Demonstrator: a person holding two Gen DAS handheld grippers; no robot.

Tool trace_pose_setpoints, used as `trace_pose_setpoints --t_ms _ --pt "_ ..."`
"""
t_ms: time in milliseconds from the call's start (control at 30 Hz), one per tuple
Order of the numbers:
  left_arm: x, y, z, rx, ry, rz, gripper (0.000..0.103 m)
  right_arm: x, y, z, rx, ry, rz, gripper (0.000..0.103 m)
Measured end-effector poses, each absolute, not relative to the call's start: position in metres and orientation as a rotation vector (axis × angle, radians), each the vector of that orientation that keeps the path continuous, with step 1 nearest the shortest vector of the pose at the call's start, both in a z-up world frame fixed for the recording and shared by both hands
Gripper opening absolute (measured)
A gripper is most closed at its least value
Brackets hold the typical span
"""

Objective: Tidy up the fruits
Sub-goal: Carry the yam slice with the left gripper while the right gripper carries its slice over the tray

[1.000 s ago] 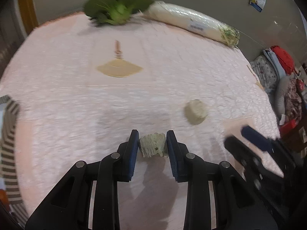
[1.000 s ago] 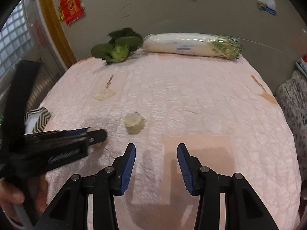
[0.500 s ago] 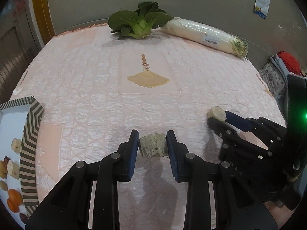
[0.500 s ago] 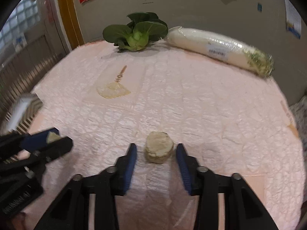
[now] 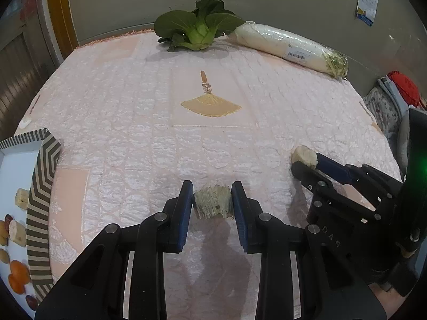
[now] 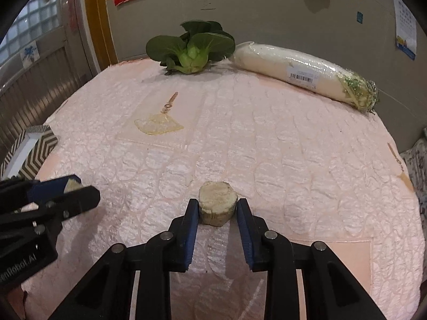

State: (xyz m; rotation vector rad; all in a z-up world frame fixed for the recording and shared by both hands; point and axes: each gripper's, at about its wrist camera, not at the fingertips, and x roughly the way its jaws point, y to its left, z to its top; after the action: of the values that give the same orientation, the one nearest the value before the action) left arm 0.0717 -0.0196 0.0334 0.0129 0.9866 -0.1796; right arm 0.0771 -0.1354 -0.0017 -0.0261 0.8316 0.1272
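The right gripper [image 6: 217, 214] pinches one pale chunk [image 6: 217, 204]; the left gripper [image 5: 212, 208] pinches another [image 5: 212, 204]; squeeze gently, lift straight up, carry both to the striped tray [image 5: 42, 176].

The middle of the pink quilted surface [image 6: 267, 146] lies open. Along its far edge, bok choy [image 6: 192, 50] and a wrapped radish [image 6: 301, 70] block passage; a striped tray [image 5: 40, 186] bounds the left side.
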Motion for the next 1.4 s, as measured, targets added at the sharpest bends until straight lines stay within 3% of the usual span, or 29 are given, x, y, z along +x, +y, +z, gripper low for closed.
trace_pose_setpoints --t_ms 333,867,1400 --pt "0.07 -0.02 0.035 0.024 0.97 -0.174 0.029 0.072 -0.136 0.005 -0.014 0.82 0.129 0.028" --pt "0.018 -0.014 0.054 0.038 0.905 -0.186 0.029 -0.005 -0.119 0.04 0.016 0.724 0.06 0.028" --pt "-0.031 0.051 0.078 0.019 0.859 -0.137 0.029 -0.046 -0.065 0.045 0.009 0.722 0.139 0.028"
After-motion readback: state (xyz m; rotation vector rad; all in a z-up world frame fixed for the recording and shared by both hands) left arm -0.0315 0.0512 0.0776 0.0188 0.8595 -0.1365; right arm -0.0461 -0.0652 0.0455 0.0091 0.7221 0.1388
